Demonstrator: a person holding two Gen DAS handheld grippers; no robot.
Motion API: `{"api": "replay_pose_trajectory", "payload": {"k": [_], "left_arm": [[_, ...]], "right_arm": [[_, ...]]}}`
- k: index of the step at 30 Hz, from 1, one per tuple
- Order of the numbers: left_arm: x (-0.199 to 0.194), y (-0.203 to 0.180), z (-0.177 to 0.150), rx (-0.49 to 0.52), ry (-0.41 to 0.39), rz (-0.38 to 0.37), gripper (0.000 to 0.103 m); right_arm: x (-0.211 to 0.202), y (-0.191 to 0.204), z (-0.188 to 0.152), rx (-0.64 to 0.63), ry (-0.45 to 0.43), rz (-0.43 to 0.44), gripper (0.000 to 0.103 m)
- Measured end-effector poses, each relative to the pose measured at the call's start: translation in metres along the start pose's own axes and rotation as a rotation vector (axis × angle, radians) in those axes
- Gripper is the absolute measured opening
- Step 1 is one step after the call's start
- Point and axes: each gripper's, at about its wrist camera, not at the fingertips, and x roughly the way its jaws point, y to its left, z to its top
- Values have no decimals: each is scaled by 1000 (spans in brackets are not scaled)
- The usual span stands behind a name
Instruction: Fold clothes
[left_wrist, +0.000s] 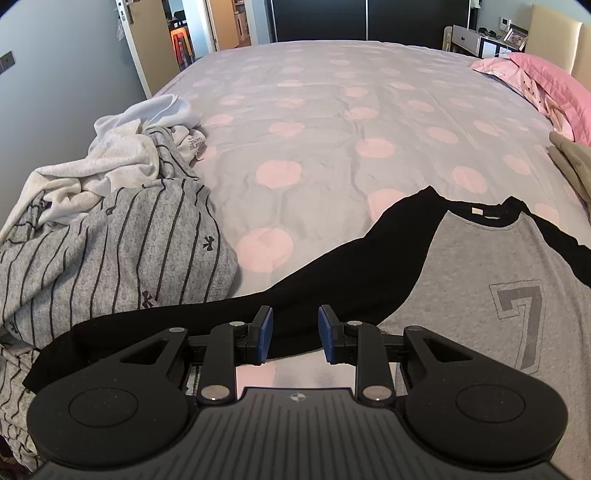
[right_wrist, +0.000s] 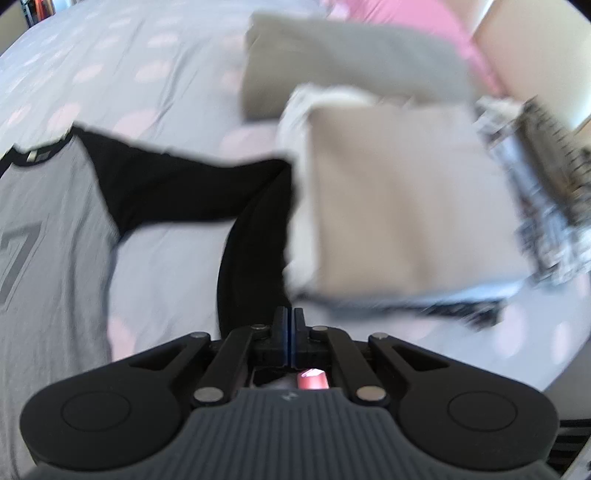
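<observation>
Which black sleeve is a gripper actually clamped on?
The shirt's sleeve beside the folded beige stack: the right gripper looks shut on it. The other sleeve only lies beneath the open left gripper.

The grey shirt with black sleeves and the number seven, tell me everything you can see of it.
The grey raglan shirt with black sleeves lies flat, front up, on the dotted bedspread. It looks like soft knit, with a black collar and a dark grey 7. The right claw is shut on one sleeve; the open left claw hovers over the other.
</observation>
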Motion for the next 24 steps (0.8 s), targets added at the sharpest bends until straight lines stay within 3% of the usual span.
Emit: {"api": "replay_pose_trajectory", "payload": {"k": [12,24], "left_arm": [[4,-3,1,13,11,3,25],[12,-7,0,39,31,29,25]], "right_arm": [[-89,-41,64,-5,-187,-100,1],[-13,-107,94,100,-127,-341,1]]}}
